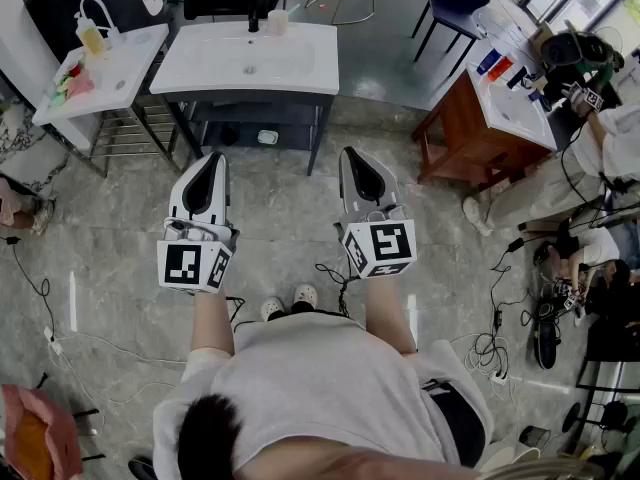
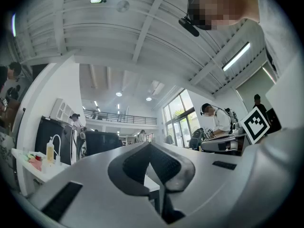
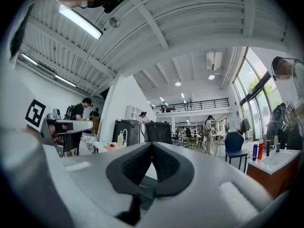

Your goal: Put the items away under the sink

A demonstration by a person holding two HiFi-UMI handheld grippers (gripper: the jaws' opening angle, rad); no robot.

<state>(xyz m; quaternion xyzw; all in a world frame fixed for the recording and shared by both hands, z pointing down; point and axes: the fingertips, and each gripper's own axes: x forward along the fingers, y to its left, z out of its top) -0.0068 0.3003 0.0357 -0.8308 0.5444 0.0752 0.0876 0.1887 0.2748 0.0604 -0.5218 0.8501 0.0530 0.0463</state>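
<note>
The white sink (image 1: 250,60) on its dark frame stands ahead of me, with an open shelf (image 1: 290,136) beneath it. A small white item (image 1: 267,137) and a dark object (image 1: 229,136) lie on that shelf. A pale cup (image 1: 277,20) and a black faucet (image 1: 254,18) are at the sink's back edge. My left gripper (image 1: 213,156) (image 2: 150,144) and right gripper (image 1: 351,152) (image 3: 152,144) are held side by side above the floor, pointing at the sink. Both are shut with nothing between the jaws.
A second white counter (image 1: 125,68) at the left carries a pump bottle (image 1: 90,33) (image 2: 50,151) and coloured items (image 1: 70,78). A wooden sink cabinet (image 1: 480,128) with bottles (image 1: 494,64) stands right, beside a seated person (image 1: 590,168). Cables (image 1: 495,318) trail on the floor.
</note>
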